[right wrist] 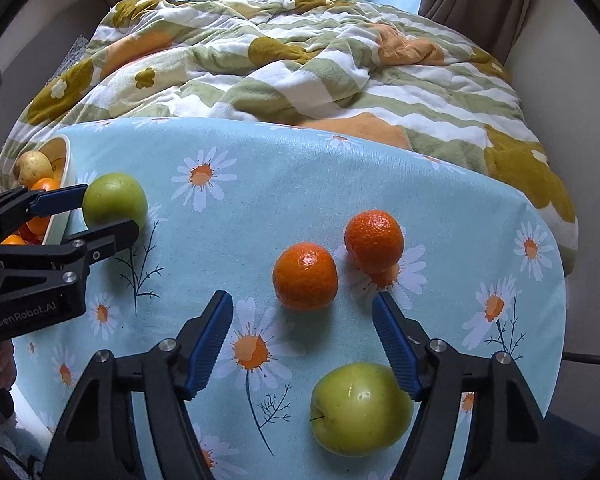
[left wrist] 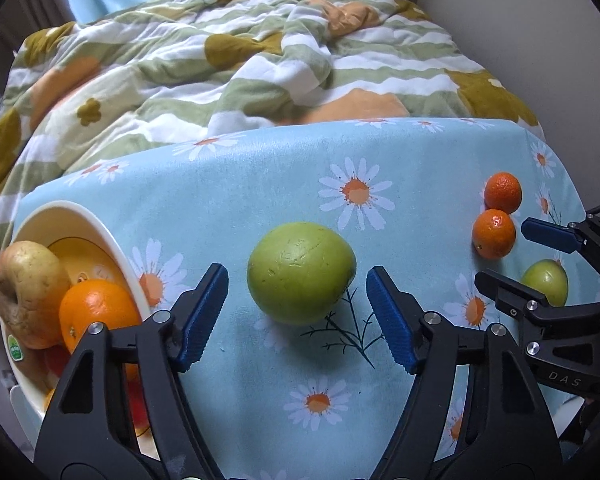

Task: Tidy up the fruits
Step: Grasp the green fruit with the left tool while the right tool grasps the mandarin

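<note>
A large green fruit [left wrist: 301, 272] lies on the daisy tablecloth [left wrist: 260, 184], between and just ahead of the open fingers of my left gripper [left wrist: 296, 294]; it also shows in the right wrist view [right wrist: 115, 201]. A cream bowl [left wrist: 112, 240] at the left holds a pale pear [left wrist: 30, 292], an orange [left wrist: 96, 312] and other fruit. My right gripper [right wrist: 302, 320] is open and empty. Two tangerines [right wrist: 305, 276] [right wrist: 374, 241] lie just beyond its fingertips. A yellow-green apple [right wrist: 360, 408] lies by its right finger.
A rumpled green, white and orange quilt [left wrist: 236, 60] covers the bed behind the table. The table's far edge meets the quilt. Its right edge [right wrist: 556, 280] drops off near the wall. Curtains hang at the back.
</note>
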### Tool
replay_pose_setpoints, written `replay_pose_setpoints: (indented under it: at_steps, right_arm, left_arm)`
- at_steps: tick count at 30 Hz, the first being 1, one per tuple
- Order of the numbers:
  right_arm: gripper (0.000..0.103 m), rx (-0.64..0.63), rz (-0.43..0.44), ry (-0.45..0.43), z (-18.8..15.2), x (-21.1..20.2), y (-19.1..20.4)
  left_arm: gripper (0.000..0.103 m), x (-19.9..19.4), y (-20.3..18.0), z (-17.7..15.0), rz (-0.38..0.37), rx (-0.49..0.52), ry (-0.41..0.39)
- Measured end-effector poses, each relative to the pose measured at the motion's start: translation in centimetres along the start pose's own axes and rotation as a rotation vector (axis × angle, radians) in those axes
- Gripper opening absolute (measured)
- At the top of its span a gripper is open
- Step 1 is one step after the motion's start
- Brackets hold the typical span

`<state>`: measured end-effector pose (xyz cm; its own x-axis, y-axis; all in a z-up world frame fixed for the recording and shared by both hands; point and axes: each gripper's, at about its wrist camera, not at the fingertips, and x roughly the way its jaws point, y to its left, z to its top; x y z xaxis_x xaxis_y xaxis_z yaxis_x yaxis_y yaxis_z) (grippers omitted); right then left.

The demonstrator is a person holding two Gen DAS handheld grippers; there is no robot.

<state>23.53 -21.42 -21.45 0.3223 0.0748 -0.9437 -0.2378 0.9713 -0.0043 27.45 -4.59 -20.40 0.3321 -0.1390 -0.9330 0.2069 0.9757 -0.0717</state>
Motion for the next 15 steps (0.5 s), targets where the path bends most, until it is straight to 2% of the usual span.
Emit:
replay_pose_setpoints:
  at_steps: [2,9,15]
  right_arm:
    - [0.064,-0.023,-0.007,-0.004,0.0,0.2,0.2]
    - [0.061,-0.061,-0.022,-0.017,0.4,0.6,0.5]
    - [0.053,-0.079,-0.024,-0.013,0.5,0.9,1.0]
  left_arm:
    - [0.078,0.5,0.0,0.1,0.002,-0.002,0.007]
    - [0.061,1.9,-0.4,0.3,0.0,0.003,0.029]
    - [0.06,1.7,-0.5,0.1,0.017,0.008,0.031]
